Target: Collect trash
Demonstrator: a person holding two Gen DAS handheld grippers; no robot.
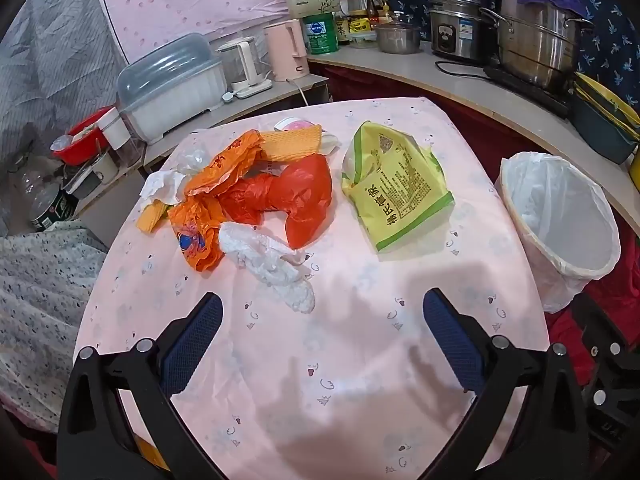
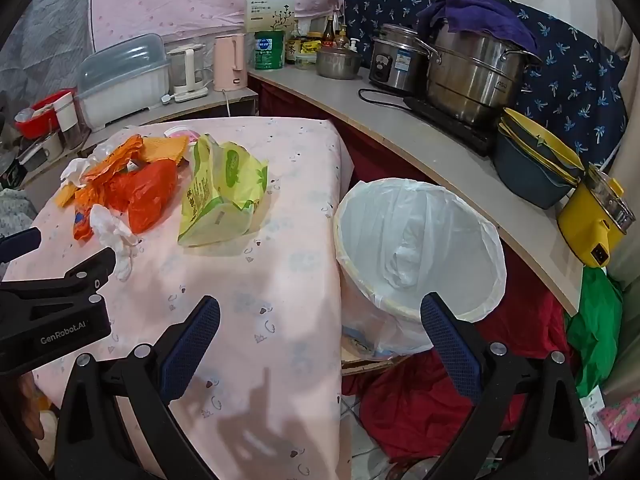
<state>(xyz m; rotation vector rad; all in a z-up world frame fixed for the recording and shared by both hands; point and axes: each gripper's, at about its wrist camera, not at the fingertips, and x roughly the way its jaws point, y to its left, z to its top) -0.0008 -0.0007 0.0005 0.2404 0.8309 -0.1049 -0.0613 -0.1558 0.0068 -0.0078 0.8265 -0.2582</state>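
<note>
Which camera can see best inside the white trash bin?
The right wrist view: the trash bin sits near the middle, its liner visible deep inside. The left wrist view shows the bin squeezed at the right edge.

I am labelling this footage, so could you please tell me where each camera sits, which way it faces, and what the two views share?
Left wrist: sits on the left gripper, looking forward over the pink tablecloth at the trash pile; both its open fingers show.
Right wrist: sits on the right gripper, facing the table's right edge and the lined bin; its open fingers show, and the left gripper's body at its left.
Shared: yellow-green bag, red bag, white tissue, bin, steel pot.
</note>
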